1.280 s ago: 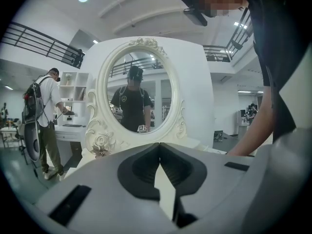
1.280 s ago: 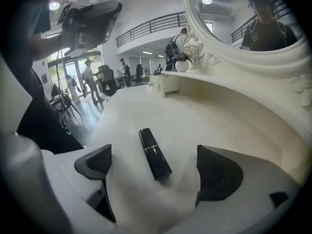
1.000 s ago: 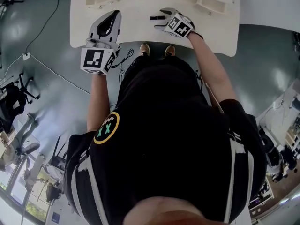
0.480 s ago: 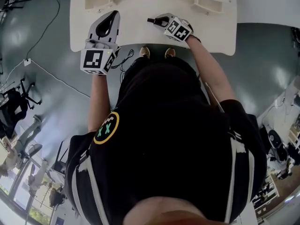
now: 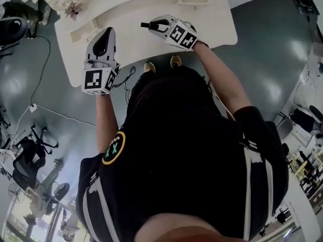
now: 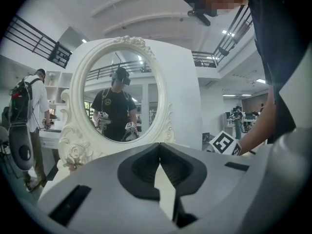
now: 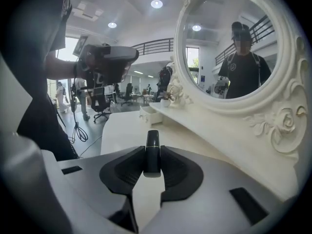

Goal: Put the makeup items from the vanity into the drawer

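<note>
While the left gripper (image 6: 159, 155) hovers above the vanity (image 5: 151, 52), jaws pressed together, the right gripper (image 7: 152, 156) pinches a black lipstick (image 7: 152, 147).

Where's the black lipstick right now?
In the head view, upper right: the lipstick is clamped in the right hand-held gripper, over the white vanity top, near the oval mirror.

1 lipstick (image 7: 152, 152) prob., 2 grippers (image 5: 106, 32) (image 5: 154, 24)

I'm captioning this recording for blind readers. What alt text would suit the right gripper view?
The right gripper has its jaws shut on a black lipstick tube, whose tip juts past the pads over the white vanity top. To the right stands an ornate white oval mirror, reflecting the person in black.
</note>
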{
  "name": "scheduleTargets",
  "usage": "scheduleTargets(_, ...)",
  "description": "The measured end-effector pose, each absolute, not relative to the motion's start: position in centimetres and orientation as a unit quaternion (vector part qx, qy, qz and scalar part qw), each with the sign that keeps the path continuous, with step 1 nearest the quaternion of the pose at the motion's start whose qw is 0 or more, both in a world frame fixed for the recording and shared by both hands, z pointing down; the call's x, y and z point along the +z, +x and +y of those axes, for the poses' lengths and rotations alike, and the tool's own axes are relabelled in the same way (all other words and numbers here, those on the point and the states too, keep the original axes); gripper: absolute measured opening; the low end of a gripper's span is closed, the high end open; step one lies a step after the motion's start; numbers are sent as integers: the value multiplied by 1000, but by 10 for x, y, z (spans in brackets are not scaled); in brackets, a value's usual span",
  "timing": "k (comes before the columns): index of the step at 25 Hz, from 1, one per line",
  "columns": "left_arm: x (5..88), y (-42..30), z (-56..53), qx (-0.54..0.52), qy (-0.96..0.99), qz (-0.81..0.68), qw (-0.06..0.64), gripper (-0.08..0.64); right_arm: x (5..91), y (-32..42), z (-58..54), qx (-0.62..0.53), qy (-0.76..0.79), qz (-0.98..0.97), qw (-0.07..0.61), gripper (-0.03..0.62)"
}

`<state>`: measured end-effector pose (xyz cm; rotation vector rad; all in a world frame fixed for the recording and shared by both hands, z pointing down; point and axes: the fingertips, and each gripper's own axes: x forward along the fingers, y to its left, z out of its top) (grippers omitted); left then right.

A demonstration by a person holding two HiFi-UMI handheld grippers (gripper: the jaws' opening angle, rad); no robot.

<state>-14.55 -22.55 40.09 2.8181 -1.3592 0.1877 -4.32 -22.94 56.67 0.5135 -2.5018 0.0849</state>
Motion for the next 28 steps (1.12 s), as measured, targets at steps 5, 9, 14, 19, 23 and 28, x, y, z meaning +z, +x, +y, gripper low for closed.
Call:
scheduleTargets(5,406,-105,-234,54,927,-370,1,21,527,-9,-225,14,249,-928,277,117)
scheduleTargets(9,414,-70,-241,49,950,-309,0,21,505,25,-219,11,301,-911,281,117)
scheduleTargets(14,414,-20,-241,55,967,-249,-8,21,482,79,-209,16,351,-893,282,117)
scheduleTargets(19,417,19,-249,74,964,-256,-14,21,467,123,-212,11,359,-895,263,117)
scheduleTargets(23,422,50,-254,84,958,-274,1,21,470,151,-216,14,349,-903,251,117)
scheduleTargets(28,421,85,-260,94,953,-287,-6,21,464,177,-232,9,333,-912,239,117)
